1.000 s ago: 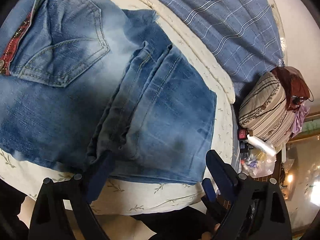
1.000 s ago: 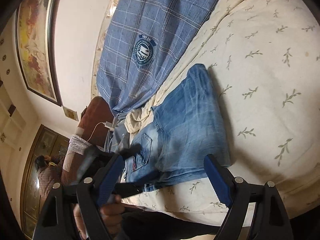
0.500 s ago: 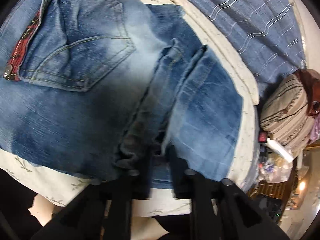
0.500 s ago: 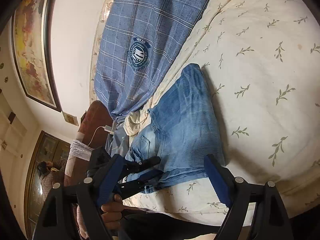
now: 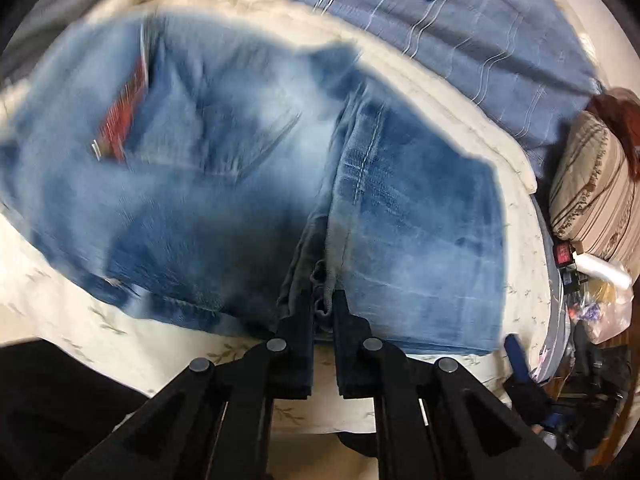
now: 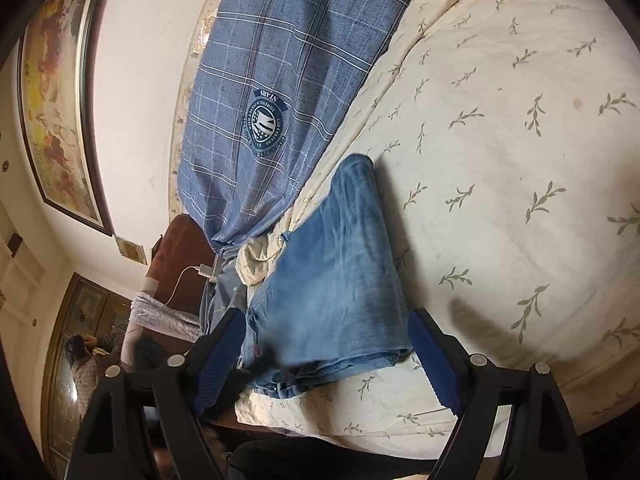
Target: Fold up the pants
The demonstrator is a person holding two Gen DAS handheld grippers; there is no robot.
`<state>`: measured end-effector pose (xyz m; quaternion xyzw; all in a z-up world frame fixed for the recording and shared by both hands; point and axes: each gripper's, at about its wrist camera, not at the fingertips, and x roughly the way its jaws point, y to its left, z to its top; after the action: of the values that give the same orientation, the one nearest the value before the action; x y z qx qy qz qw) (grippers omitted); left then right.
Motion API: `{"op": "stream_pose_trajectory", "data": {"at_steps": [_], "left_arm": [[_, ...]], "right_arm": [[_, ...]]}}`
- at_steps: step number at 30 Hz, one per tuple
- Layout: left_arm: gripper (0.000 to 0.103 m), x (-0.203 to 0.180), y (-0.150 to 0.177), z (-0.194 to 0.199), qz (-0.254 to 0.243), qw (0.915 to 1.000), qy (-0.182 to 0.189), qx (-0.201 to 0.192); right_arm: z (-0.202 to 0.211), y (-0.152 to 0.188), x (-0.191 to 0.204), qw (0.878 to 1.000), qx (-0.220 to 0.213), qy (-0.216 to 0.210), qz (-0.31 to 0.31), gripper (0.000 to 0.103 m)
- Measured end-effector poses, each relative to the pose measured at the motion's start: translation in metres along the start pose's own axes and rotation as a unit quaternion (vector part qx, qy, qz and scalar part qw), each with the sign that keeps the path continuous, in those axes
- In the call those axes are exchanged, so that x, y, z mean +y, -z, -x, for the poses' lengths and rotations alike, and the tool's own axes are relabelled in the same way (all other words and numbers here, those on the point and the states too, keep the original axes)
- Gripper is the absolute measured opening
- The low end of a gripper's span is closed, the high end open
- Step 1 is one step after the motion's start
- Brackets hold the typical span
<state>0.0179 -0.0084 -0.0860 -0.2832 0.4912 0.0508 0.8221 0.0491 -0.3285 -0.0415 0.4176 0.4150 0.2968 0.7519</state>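
Blue jeans (image 5: 240, 200) lie folded on a cream quilt with a leaf print (image 5: 120, 332), the back pocket with red trim (image 5: 120, 124) at the left. My left gripper (image 5: 323, 300) is shut on the bunched seam fold at the jeans' near edge, denim pinched between its pads. The rest of that view is blurred by motion. In the right wrist view the same jeans (image 6: 340, 280) stretch away from the bed's near edge. My right gripper (image 6: 326, 320) hovers open over their near end, with nothing held between its blue pads (image 6: 432, 352).
A blue checked blanket (image 6: 280, 60) with a round badge covers the far side of the bed. A striped pillow (image 5: 592, 192) and bagged clutter (image 5: 600, 300) sit off the bed's end. A framed picture (image 6: 52, 100) hangs on the wall; a person (image 6: 88, 360) is far behind.
My left gripper went from wide open to shut on the jeans' seam fold, and its view has swung over the jeans. The right gripper has stayed open and in place.
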Motion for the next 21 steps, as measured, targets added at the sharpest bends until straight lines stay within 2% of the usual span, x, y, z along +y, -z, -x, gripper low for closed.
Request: {"op": "stream_pose_trajectory", "data": {"at_steps": [4, 8, 10, 11, 12, 13, 15, 17, 21], "left_arm": [[0.008, -0.005, -0.001, 0.003, -0.019, 0.9998, -0.008, -0.001], [0.009, -0.004, 0.000, 0.003, -0.017, 0.9999, 0.000, 0.000], [0.011, 0.002, 0.001, 0.009, -0.019, 0.9998, 0.001, 0.003], [0.011, 0.000, 0.001, 0.013, -0.024, 0.9997, 0.003, 0.009], [0.012, -0.001, -0.005, 0.012, -0.022, 0.9996, 0.010, 0.012], [0.017, -0.001, -0.007, 0.016, -0.018, 0.9995, 0.019, 0.016], [0.031, -0.001, -0.011, 0.036, -0.018, 0.9993, 0.031, 0.008], [0.045, -0.013, -0.018, 0.061, -0.042, 0.9979, 0.032, -0.037], [0.054, -0.053, -0.043, 0.075, -0.108, 0.9879, 0.071, -0.086]], "right_arm": [[0.001, -0.002, 0.020, 1.000, -0.001, 0.003, 0.024, 0.085], [-0.010, -0.013, 0.048, 0.998, 0.011, -0.052, 0.029, 0.086], [-0.034, -0.015, 0.048, 0.997, 0.051, -0.060, 0.012, 0.088], [-0.050, -0.014, 0.042, 0.996, 0.079, -0.046, 0.003, 0.088], [-0.068, -0.009, 0.029, 0.994, 0.113, -0.010, -0.008, 0.088], [-0.082, -0.004, 0.016, 0.989, 0.142, 0.025, -0.022, 0.088], [-0.079, -0.003, 0.008, 0.991, 0.126, 0.003, -0.032, 0.087], [-0.078, -0.005, 0.008, 0.991, 0.132, 0.002, -0.035, 0.087], [-0.078, -0.003, 0.006, 0.991, 0.129, -0.002, -0.026, 0.087]]}}
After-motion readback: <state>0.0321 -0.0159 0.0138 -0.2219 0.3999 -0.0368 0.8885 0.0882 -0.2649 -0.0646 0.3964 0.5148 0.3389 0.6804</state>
